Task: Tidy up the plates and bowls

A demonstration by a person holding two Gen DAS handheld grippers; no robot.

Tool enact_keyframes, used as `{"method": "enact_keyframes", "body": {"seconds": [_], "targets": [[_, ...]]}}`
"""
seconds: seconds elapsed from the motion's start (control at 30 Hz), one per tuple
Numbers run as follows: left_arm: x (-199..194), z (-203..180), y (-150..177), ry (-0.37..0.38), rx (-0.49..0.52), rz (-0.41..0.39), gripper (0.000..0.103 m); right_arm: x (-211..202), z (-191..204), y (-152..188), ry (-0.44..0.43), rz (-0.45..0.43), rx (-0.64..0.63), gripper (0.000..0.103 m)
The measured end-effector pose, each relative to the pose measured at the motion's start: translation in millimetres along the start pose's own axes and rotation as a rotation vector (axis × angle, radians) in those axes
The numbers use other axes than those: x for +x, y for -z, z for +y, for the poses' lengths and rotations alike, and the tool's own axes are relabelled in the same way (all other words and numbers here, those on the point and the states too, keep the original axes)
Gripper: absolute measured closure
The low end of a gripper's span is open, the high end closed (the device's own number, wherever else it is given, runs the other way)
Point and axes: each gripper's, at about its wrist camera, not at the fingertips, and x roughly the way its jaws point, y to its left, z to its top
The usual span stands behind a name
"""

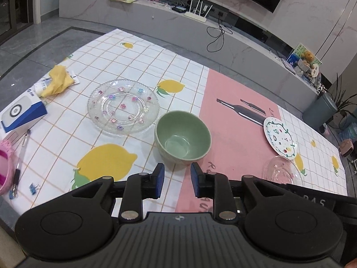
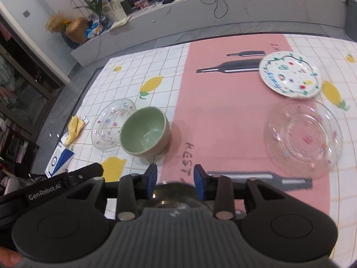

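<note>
While nothing stacked yet, task judged barely begun. Spread over tabletop (image 1: 142,51), largest to smallest:

- Clear glass plate w/ coloured flowers (image 1: 123,107), left-centre, just beside green bowl, rims look touching.
- Second clear glass plate (image 2: 304,138), near right, alone.
- White floral plate (image 2: 290,74), far right, apart from the rest.
- Green bowl (image 1: 183,139), upright, empty, centre, just ahead of left claw.
- Dark round thing under right claw, mostly hidden; can't tell what.

Left claw (image 1: 177,179): spread, nothing between pads. Right claw (image 2: 175,183): spread, pinching nothing.

Left to do, by guess: plates gathered into one pile, bowl(s) grouped. All pending.
</note>
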Motion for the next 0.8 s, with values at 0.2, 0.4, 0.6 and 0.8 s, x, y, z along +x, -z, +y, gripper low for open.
{"method": "enact_keyframes", "body": {"seconds": [0.2, 0.4, 0.6, 0.8], "targets": [[27, 8, -18, -0.01, -0.014, 0.019, 0.072, 35, 8, -25, 0.009, 0.05, -0.023, 0.067], [55, 18, -35, -0.019, -0.041, 0.039, 0.072, 70, 14, -46, 0.018, 0.098, -0.033, 0.067], [83, 28, -44, -0.031, -0.059, 0.07, 0.072, 100, 16, -63, 0.024, 0.14, -0.019, 0.067], [103, 32, -44, -0.021, -0.072, 0.1, 0.072, 124, 17, -69, 0.03, 0.183, -0.013, 0.067]]}}
